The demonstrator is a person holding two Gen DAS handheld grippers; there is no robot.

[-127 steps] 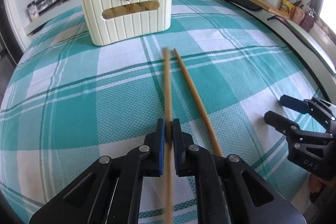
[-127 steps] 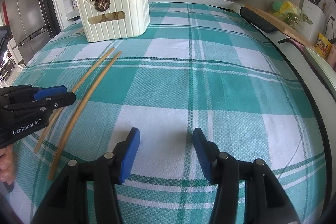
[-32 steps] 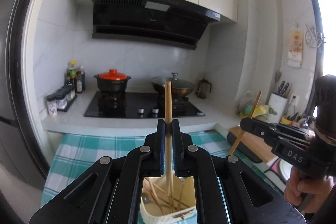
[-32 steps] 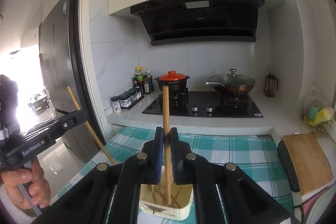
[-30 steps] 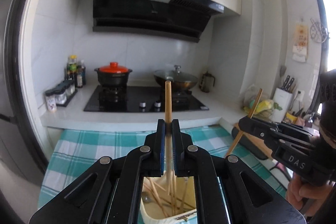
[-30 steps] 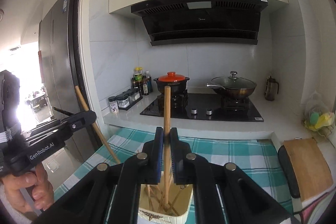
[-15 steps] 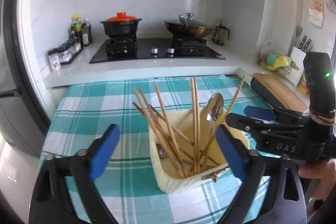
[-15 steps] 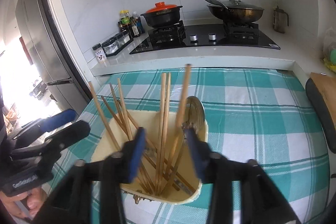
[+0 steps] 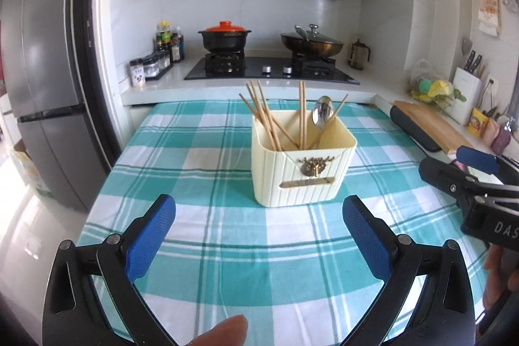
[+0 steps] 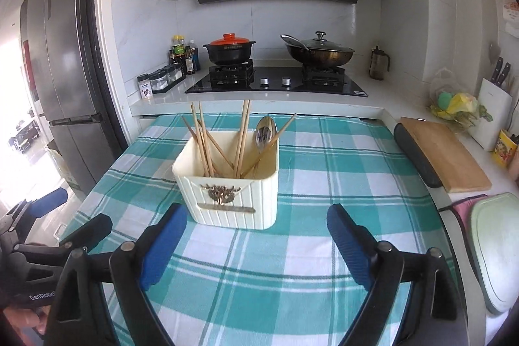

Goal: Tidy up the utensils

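Nearest the camera, the left gripper (image 9: 259, 235) stands with its jaws wide and nothing between them, over the checked tablecloth (image 9: 207, 184) towards the table's near edge. The right gripper (image 10: 256, 234) sits alongside it; its jaws are opening, already broad, and likewise bare of any utensil. Between the grippers and the holder the cloth shows no loose utensil in either view. Further in, about midway across the table and nearer its far edge, stands the cream utensil holder (image 9: 303, 171), upright, with a sheaf of wooden chopsticks (image 9: 269, 122) leaning in it and a metal spoon (image 9: 321, 115) bowl-up among them. Judging by this, the gathering looks done or very nearly so, though the near strip of the table lies hidden under the grippers, so a stray piece there cannot be ruled out. Beyond the table's far edge runs the worktop with the hob (image 10: 275, 83).
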